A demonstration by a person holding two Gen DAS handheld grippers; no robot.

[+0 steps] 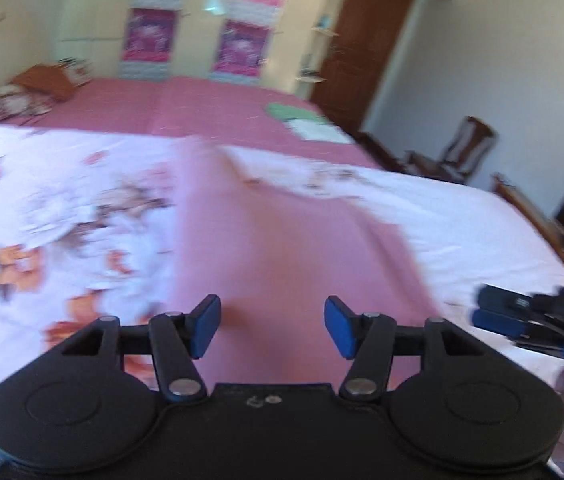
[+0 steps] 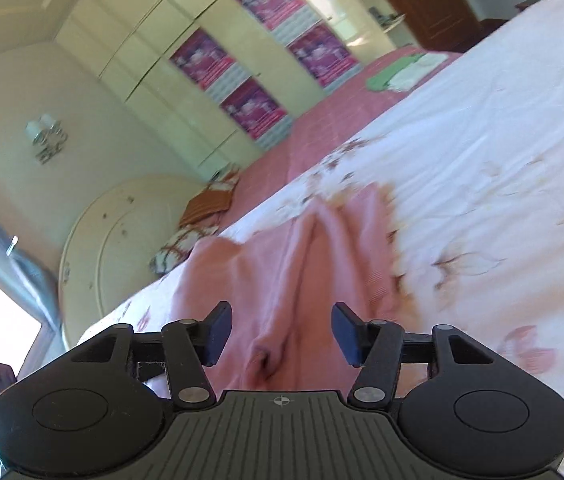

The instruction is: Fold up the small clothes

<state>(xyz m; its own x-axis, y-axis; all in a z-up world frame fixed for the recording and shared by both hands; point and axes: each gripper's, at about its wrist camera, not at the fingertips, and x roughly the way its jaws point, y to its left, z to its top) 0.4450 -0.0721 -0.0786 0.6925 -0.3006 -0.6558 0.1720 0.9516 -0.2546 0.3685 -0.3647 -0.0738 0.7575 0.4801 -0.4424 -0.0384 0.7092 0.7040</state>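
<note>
A pink cloth point(image 1: 277, 240) lies spread on the white floral bedsheet point(image 1: 61, 208). My left gripper point(image 1: 271, 326) is open just above the cloth's near part, holding nothing. In the right wrist view the same pink cloth point(image 2: 302, 264) lies wrinkled with a raised fold running away from me. My right gripper point(image 2: 279, 332) is open above its near bunched edge, holding nothing. The right gripper also shows at the right edge of the left wrist view point(image 1: 482, 306), over the sheet beside the cloth.
A pink bedcover point(image 1: 201, 104) lies beyond the floral sheet, with folded green and white clothes point(image 1: 302, 120) on it and pillows point(image 1: 17, 92) at the far left. A wardrobe point(image 1: 201, 16), door and wooden chair point(image 1: 458, 152) stand behind. The bed's wooden edge point(image 1: 554, 232) is at right.
</note>
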